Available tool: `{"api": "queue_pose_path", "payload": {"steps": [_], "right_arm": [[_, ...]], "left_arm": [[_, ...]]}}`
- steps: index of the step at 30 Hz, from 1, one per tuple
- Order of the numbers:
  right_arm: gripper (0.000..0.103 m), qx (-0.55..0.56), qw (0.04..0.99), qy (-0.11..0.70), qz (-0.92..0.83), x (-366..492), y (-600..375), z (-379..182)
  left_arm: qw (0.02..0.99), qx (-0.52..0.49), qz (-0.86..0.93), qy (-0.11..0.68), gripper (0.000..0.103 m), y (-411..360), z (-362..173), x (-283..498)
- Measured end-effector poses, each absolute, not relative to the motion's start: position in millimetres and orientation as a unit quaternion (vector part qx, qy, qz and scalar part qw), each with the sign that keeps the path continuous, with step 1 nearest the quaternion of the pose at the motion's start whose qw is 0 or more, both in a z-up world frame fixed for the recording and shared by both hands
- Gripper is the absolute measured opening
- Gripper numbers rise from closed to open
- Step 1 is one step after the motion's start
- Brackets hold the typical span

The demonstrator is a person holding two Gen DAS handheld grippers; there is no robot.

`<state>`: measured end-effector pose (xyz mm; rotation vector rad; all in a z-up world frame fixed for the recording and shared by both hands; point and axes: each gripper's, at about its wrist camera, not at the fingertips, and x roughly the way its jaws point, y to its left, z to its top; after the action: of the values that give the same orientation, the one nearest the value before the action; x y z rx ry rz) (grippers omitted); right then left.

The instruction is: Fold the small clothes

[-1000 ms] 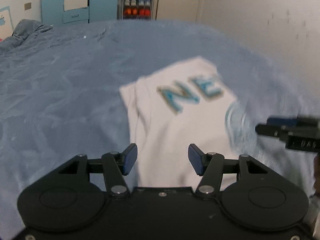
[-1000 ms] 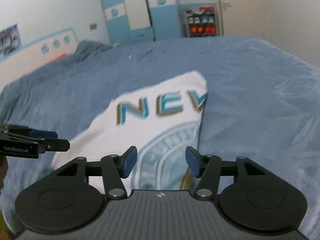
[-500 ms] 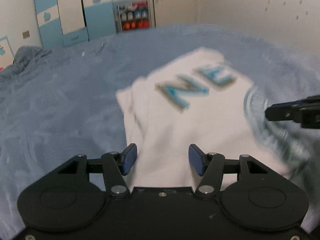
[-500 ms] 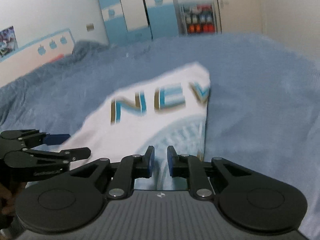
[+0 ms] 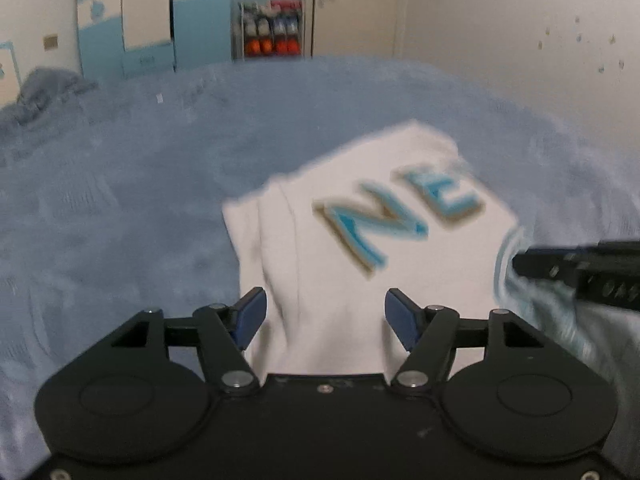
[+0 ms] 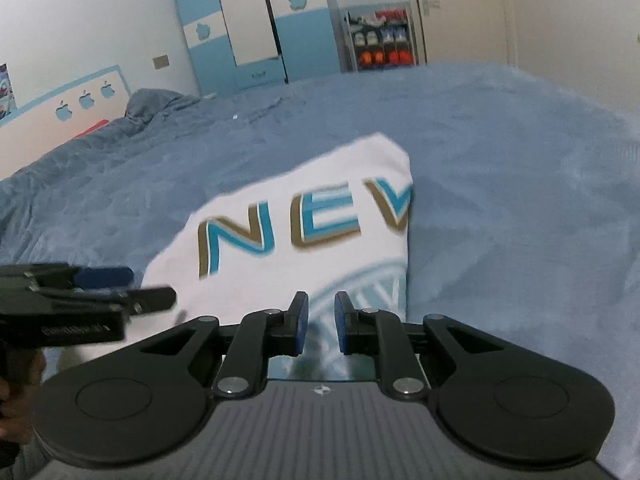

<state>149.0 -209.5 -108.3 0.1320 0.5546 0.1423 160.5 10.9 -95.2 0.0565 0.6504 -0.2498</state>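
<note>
Two grippers over the white shirt (image 6: 288, 208) on the blue bed (image 6: 520, 184); left gripper (image 5: 325, 316) spread wide; right gripper (image 6: 321, 326) pinching the shirt's near edge.

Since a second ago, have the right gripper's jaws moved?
Yes. The right gripper has closed: its blue pads, wide apart before, now stand near together over the white shirt, pinching its near edge.

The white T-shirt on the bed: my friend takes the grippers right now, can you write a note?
Left gripper: jaws wide open, empty, over the near edge of the white T-shirt.
Right gripper: jaws nearly shut on the shirt's near hem, over the round print.
The shirt lies on the blue blanket, sides already folded in.
Left to do: grip the near edge with the left gripper too, then probably fold it forward.
</note>
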Motion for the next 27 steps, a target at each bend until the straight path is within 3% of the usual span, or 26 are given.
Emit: {"api": "queue_pose_path", "payload": {"steps": [1,4,6,8,11,14,15,16,19,23,27], "right_arm": [[0.025,0.060,0.956,0.281,0.066,153,-208,-109],[0.025,0.055,0.951,0.300,0.055,163,-209,-131],[0.024,0.049,0.959,0.274,0.054,154,-207,-145],[0.024,0.028,0.963,0.263,0.048,147,-201,-146],[0.026,-0.004,0.965,0.255,0.051,142,-193,-124],[0.048,0.000,0.972,0.228,0.052,130,-202,-103],[0.063,0.013,0.972,0.227,0.053,130,-210,-97],[0.067,0.029,0.971,0.231,0.052,131,-219,-95],[0.067,0.087,0.958,0.268,0.045,142,-246,-102],[0.068,0.165,0.917,0.349,0.106,155,-270,-126],[0.074,0.233,0.894,0.353,0.148,157,-288,-147]], "left_arm": [[0.940,0.029,-0.122,0.316,0.068,11,-93,162],[0.919,0.042,-0.112,0.377,0.071,12,-123,180],[0.930,-0.028,-0.113,0.348,0.077,32,-142,171],[0.925,-0.073,-0.113,0.356,0.076,43,-141,167],[0.931,-0.044,-0.094,0.351,0.074,39,-117,161],[0.935,-0.024,-0.106,0.337,0.074,40,-94,158],[0.932,-0.037,-0.120,0.341,0.074,44,-90,161],[0.927,-0.059,-0.131,0.348,0.074,49,-88,167],[0.904,-0.119,-0.146,0.384,0.074,63,-99,184],[0.888,-0.119,-0.136,0.423,0.074,67,-120,198],[0.871,-0.164,-0.150,0.438,0.078,78,-126,214]]}}
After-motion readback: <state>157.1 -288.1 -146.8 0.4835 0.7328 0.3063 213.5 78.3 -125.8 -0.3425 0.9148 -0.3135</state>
